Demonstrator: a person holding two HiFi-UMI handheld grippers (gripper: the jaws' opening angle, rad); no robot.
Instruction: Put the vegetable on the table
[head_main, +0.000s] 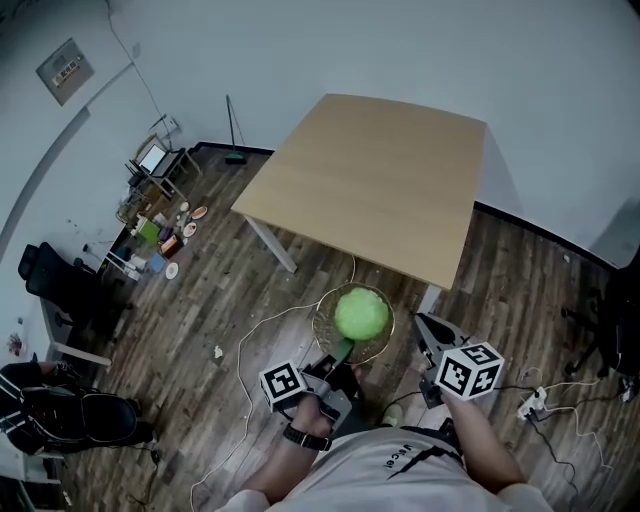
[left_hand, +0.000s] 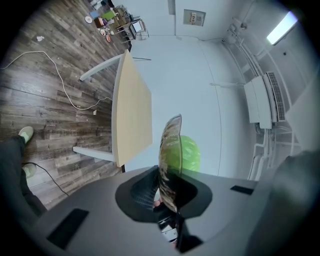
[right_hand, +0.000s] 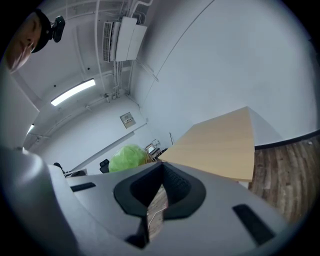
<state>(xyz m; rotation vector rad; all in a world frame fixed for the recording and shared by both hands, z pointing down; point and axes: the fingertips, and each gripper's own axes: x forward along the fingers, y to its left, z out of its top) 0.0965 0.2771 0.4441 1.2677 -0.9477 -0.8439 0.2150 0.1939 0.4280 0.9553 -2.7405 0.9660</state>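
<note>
Left gripper (head_main: 338, 360), at six o'clock in the head view, clamps a bowl (head_main: 318, 325) by its rim. Right gripper (head_main: 428, 328), at five o'clock, hangs empty, jaws nearly touching.

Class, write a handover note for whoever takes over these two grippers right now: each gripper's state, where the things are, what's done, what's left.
Left gripper: shut on the rim of the glass bowl, held in the air just short of the table.
Right gripper: jaws nearly together, empty.
Green vegetable: in the bowl.
Done: bowl picked up.
Left: carry it over the table and set it down.
</note>
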